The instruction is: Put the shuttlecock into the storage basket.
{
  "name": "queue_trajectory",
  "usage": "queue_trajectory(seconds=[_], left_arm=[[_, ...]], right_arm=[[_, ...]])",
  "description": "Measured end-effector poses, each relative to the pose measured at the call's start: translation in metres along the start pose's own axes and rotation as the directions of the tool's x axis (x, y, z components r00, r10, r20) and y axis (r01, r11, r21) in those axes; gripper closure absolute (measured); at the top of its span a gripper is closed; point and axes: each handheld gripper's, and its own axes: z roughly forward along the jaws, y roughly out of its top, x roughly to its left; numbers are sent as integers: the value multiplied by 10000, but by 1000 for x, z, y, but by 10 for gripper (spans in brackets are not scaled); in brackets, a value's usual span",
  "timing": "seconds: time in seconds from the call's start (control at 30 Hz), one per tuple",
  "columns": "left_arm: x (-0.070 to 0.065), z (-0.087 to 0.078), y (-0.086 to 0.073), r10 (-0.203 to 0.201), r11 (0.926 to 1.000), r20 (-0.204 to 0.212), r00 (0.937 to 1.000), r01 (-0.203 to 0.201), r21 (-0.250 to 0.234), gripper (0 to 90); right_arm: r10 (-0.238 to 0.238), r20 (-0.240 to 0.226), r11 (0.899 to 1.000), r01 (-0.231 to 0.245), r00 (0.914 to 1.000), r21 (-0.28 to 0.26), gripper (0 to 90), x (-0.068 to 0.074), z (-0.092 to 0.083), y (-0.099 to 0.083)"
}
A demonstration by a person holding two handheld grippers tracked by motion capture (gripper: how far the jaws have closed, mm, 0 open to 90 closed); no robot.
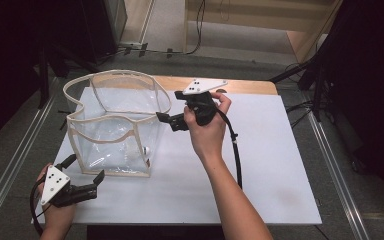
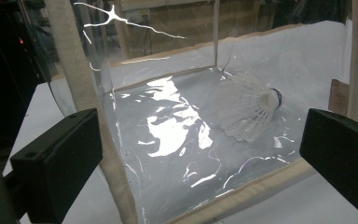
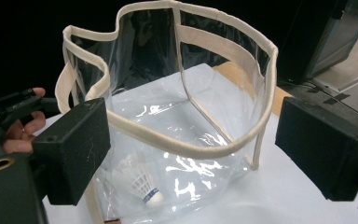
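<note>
The clear bag looks floppy and light, best pinched at its cloth rim; the shuttlecock inside looks featherweight. Both grippers, left gripper and right gripper, gape, released.

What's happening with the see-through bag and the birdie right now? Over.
Left hand-held gripper open, near bag corner. Right hand-held gripper open beside the rim. Shuttlecock lying inside the clear bag. Nothing in the way.

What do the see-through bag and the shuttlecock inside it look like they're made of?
Bag: likely clear glossy vinyl, given its glare and wrinkles, with beige woven-looking fabric edging. Shuttlecock: white ribbed skirt, apparently moulded plastic; rounded white cap, material unclear.
</note>
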Motion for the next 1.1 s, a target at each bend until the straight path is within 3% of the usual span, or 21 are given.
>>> queue_trajectory(seconds=[0.03,0.37,1.1], left_arm=[[0,0,0,0,10000,1,10000,0,-1,0],[0,0,0,34,10000,-1,10000,-34,8,0],[0,0,0,49,10000,-1,10000,-49,0,0]], right_arm=[[-46,65,10000,46,10000,6,0,0,-1,-1],[-152,760,9999,147,9970,68,0,-4,-13,-17],[110,1323,9999,-117,9911,46,0,-18,-32,-53]])
